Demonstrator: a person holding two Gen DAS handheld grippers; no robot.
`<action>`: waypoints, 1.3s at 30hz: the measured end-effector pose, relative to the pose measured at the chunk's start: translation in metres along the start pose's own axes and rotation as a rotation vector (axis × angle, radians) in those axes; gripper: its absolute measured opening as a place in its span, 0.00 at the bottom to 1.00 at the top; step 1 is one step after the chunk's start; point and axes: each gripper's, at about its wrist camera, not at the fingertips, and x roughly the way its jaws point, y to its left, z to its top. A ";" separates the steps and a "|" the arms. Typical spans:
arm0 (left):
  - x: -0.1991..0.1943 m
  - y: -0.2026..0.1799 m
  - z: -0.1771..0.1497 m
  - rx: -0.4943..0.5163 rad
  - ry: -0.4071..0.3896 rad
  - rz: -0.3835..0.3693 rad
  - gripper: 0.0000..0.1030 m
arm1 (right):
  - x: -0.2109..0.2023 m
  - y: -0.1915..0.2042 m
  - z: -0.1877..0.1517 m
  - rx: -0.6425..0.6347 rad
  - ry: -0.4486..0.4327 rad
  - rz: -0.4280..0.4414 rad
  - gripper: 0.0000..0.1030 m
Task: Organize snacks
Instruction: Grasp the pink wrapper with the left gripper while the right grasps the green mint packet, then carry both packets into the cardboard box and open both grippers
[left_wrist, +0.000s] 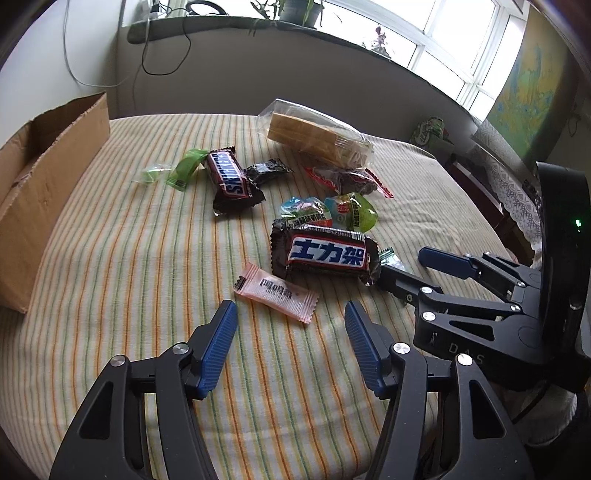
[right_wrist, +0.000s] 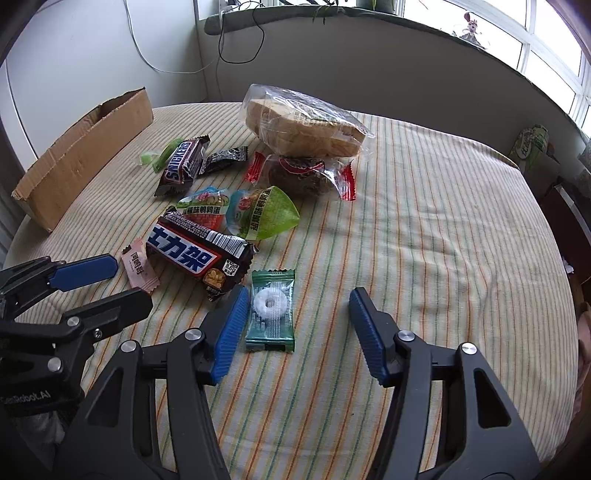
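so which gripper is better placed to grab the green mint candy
Right. The right gripper stands open with the green mint candy already between its fingers, beside the left one. The left gripper points at the pink candy instead.

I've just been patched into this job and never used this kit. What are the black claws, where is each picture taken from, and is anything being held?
No robot here: a person carries a hand-held gripper in each hand, each with a camera looking along its blue-padded fingers. One picture looks out over the left hand-held gripper, the other over the right hand-held gripper. On the striped cloth lie snacks: a Snickers bar, a pink candy, a green mint packet, a bagged bread, beside a cardboard box. Both grippers are open; nothing is held.
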 end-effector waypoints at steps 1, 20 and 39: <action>0.002 0.000 0.003 -0.004 0.000 0.000 0.55 | 0.000 -0.002 0.000 0.004 0.000 0.001 0.52; 0.012 -0.005 0.003 0.110 -0.035 0.139 0.16 | -0.001 -0.005 -0.001 -0.021 -0.011 -0.005 0.27; -0.021 0.012 0.009 0.017 -0.103 0.111 0.16 | -0.028 -0.003 0.010 0.029 -0.054 0.013 0.22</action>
